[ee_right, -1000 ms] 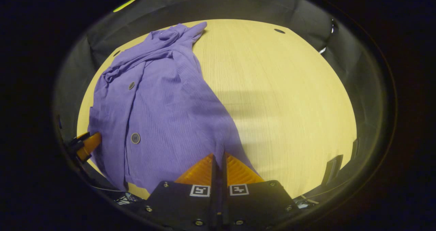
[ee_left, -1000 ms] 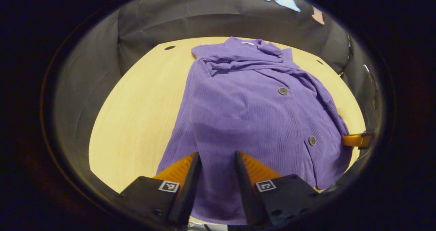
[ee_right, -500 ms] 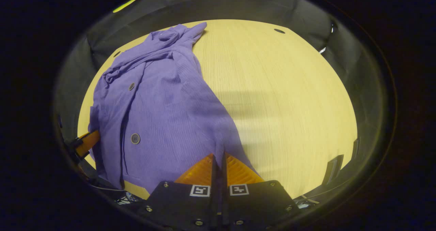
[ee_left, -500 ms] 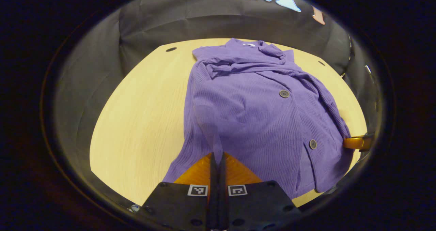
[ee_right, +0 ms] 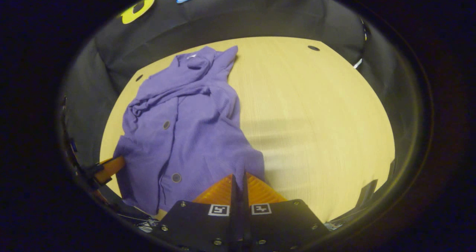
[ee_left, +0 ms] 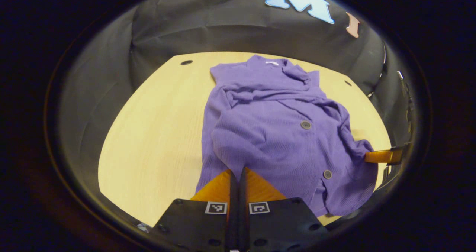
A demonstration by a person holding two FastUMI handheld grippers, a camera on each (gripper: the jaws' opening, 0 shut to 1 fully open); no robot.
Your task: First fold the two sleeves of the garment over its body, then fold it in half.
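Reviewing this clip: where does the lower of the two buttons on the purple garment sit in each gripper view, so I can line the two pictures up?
Left gripper view: lower button at lower right, near the hem, right of the left gripper.
Right gripper view: lower button at lower left, left of the right gripper.
Shared landmark: the garment collar at the far table edge.

Table (ee_right: 316, 107): open bare wood from 12 to 4 o'clock of the cardigan (ee_right: 193, 133); booth wall (ee_right: 238, 21) bounds the far edge.
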